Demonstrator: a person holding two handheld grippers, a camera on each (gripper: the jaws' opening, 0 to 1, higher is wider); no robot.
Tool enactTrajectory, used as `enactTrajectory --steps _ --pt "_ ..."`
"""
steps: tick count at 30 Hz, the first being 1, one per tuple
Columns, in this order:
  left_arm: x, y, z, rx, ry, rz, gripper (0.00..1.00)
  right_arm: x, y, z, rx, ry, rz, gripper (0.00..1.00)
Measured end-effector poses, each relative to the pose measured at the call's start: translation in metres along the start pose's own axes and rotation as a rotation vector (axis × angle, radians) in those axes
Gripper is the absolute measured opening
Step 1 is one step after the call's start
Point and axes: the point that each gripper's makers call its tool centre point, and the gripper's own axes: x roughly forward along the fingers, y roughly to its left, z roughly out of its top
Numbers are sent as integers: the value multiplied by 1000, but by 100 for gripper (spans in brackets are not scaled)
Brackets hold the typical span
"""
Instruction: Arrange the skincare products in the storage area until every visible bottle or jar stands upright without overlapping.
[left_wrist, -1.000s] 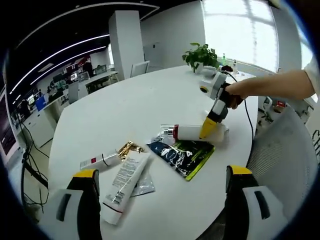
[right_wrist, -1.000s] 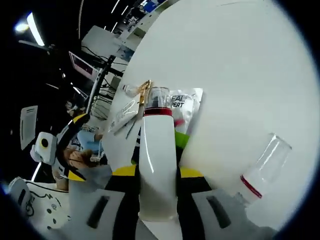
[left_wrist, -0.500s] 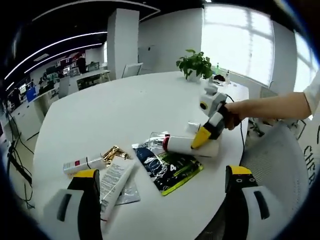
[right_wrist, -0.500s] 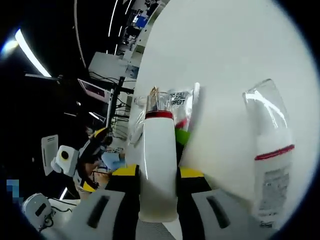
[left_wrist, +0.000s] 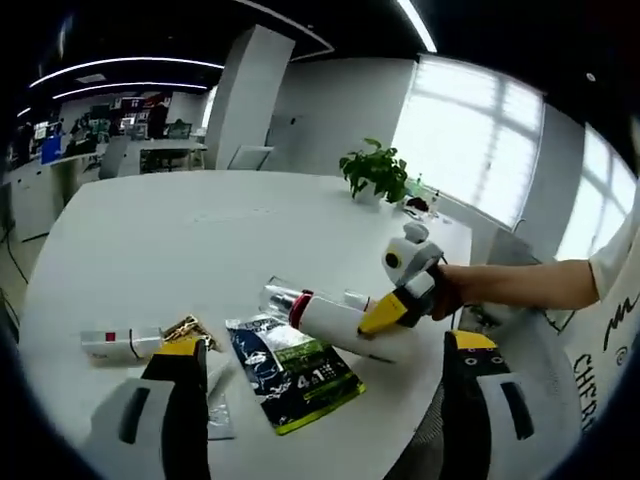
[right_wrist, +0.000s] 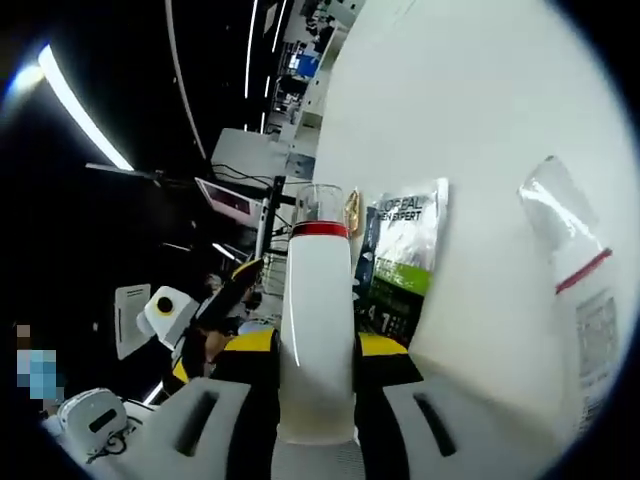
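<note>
We are gripping one white bottle (right_wrist: 318, 330) in the right gripper (left_wrist: 385, 312) above the table (left_wrist: 150, 250), left gripper (left_wrist: 320, 400) gaping empty, while another bottle (left_wrist: 118, 343) is lying flat, leaving most standing undone.

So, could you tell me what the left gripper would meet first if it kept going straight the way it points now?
Probably the dark sachet with the green edge, lying flat on the table between the left gripper's open jaws. Just past it is the white bottle held by the right gripper; depth is hard to judge.
</note>
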Motion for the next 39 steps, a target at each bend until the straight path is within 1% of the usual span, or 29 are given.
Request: enactTrajectory --steps 4,6,7,9,12,15,17,18,20,22,24,25,30,31,32,34,37,39 --pt "5 -6 1 -33 -6 -43 87 1 19 -2 -30 -18 58 27" --pt "8 -8 2 -50 -19 -64 85 1 27 -3 -40 -20 77 27" --pt "8 -19 11 -95 -72 -124 84 1 29 -3 -43 -24 80 27" --pt "6 -23 19 -153 -109 -160 80 1 35 -3 -57 -25 92 27" --pt "5 -21 21 -148 -122 -157 78 0 45 -4 -68 -35 128 27" --pt "8 -18 23 -168 -127 -163 76 0 56 -6 -100 -34 146 27" --pt "9 -23 28 -199 -149 -197 75 0 60 -7 -111 -33 155 27" --pt "10 -27 31 -220 -163 -226 74 0 64 -7 -117 -32 166 27" --pt "11 -27 32 -229 -167 -235 71 1 68 -8 -128 -34 179 27" --pt "13 -30 34 -238 -169 -260 68 1 73 -9 -140 -37 193 27" --pt "13 -34 37 -238 -179 -270 66 1 75 -9 -151 -41 201 27" --pt "15 -35 39 -248 -186 -285 64 1 76 -8 -155 -42 202 27" --pt "20 -36 44 -274 -207 -310 57 1 76 -9 -192 -51 205 27" --pt "21 -37 42 -273 -201 -324 55 1 75 -9 -191 -56 210 27" --pt "22 -36 41 -277 -195 -323 52 0 75 -10 -185 -60 217 27" --pt "25 -32 41 -295 -204 -322 46 0 75 -10 -188 -63 220 27" --pt "28 -31 40 -302 -197 -335 41 -1 74 -11 -211 -58 214 27" --pt "30 -33 37 -314 -180 -350 38 -2 75 -10 -210 -64 224 27"
